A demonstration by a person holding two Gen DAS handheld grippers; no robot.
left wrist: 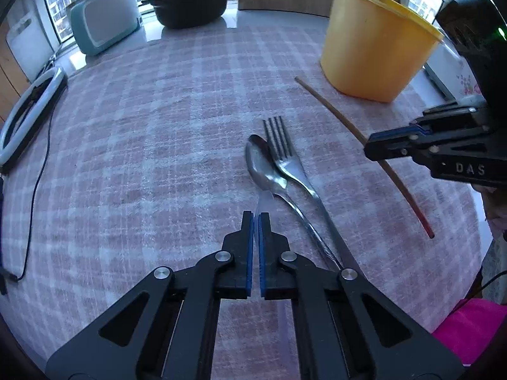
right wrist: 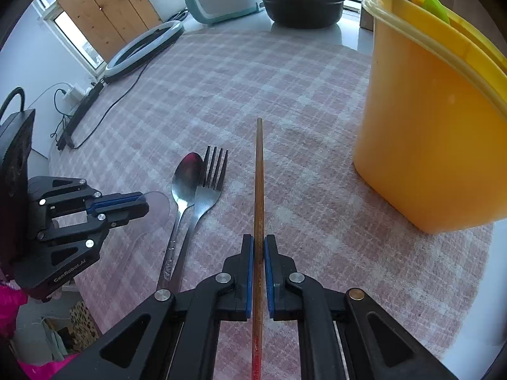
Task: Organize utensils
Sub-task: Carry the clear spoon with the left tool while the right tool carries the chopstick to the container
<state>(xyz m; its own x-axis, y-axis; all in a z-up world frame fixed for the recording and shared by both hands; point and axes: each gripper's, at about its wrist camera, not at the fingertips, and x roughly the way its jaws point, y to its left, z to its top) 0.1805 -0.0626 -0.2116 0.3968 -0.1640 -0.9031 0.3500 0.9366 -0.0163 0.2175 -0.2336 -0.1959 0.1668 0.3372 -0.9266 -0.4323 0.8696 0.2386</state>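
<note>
Checked cloth: right gripper pinches chopstick; left gripper pressed together on a clear utensil, spoon and fork just ahead.

My left tongs & right tongs: black linkage arms w/ silver rivets, blue pads inside each finger. White "DAS" lettering on right one's side, "GenRobot.AI" on left's. Pink sleeve behind them.
</note>
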